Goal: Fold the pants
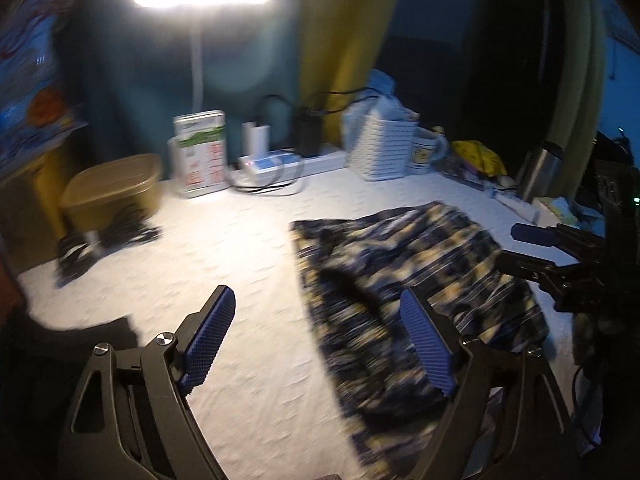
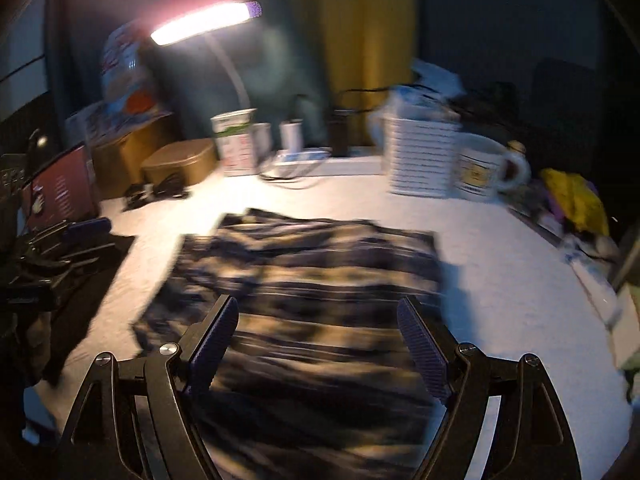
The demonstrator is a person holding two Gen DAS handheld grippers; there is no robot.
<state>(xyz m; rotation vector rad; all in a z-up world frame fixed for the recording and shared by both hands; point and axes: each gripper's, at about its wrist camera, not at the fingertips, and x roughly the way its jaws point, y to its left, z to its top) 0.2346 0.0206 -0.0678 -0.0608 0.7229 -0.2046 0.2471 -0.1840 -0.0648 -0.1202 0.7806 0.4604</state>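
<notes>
One pair of patterned pants [image 2: 304, 292] was seen lying flat and folded on the white table [image 1: 224, 248], in front of the slatted white basket [image 2: 420, 160]. In the left wrist view its long axis ran from near the basket toward the camera. Two grippers were counted. The left gripper [image 1: 320, 340] was held wide, with nothing between its pads, beside the pants' edge. The right gripper [image 2: 316, 344] was likewise spread wide above the pants, gripping nothing. One mug [image 2: 488, 168] stood just beside the basket.

Your pants [image 2: 304, 300] lie on the bench [image 2: 500, 280]; behind them stand the basket [image 2: 420, 160] and mug [image 2: 480, 168], the lamp [image 2: 204, 22] back left.
</notes>
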